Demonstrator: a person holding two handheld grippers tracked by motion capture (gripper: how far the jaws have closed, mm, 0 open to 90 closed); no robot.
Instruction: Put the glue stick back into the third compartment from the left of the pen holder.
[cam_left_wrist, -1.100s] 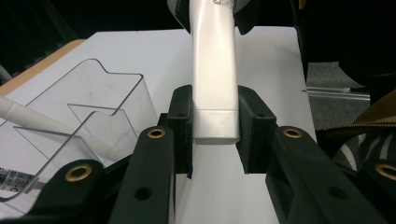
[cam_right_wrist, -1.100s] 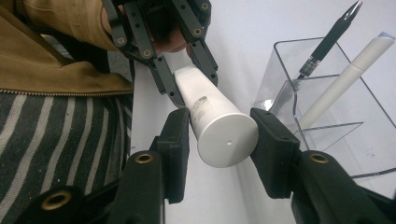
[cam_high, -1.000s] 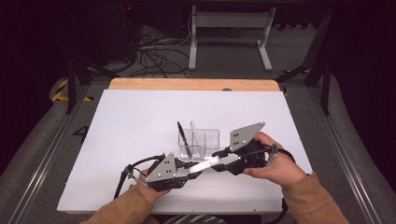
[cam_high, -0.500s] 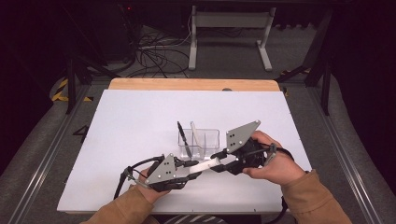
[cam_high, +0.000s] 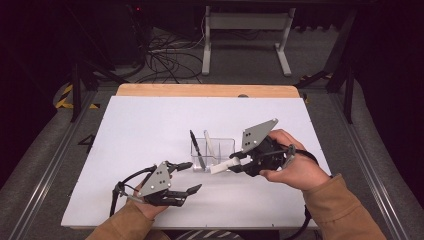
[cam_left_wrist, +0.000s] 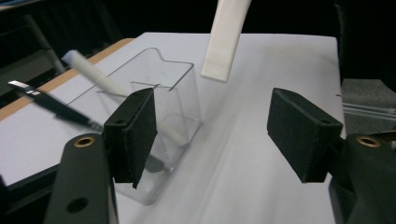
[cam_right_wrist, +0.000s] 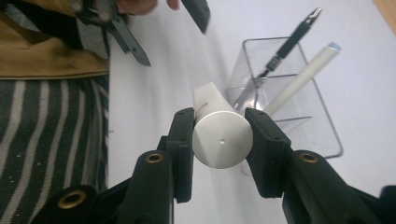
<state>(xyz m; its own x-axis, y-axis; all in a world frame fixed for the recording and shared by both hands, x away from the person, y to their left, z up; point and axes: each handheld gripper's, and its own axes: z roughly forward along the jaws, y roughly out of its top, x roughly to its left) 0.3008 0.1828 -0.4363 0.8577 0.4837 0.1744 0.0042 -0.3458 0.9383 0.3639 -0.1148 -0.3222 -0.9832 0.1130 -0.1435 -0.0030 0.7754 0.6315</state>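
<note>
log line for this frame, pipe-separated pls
right gripper: shut on white tube | left gripper: open, holds nothing | clear holder: black pen, white pen inside

- The tube (cam_right_wrist: 219, 135) between the right gripper's (cam_high: 239, 164) jaws is white, its round end plain white.
- Both grippers are black, each topped by a grey plate with small dark dots; the left gripper (cam_high: 192, 176) matches.
- Their jaw pads are matt black, and brass-coloured rings show lower on the jaws.
- The pen holder (cam_high: 222, 150) is clear and colourless.
- In it, one pen (cam_right_wrist: 289, 44) is black with a silvery clip, the other pen (cam_right_wrist: 303, 74) white with a pale bluish tip.
- The table (cam_high: 150, 125) is white, with a light wooden strip along its far edge.
- The sleeves (cam_high: 345, 210) are tan-brown.
- The shirt (cam_right_wrist: 51, 149) has black and white stripes.
</note>
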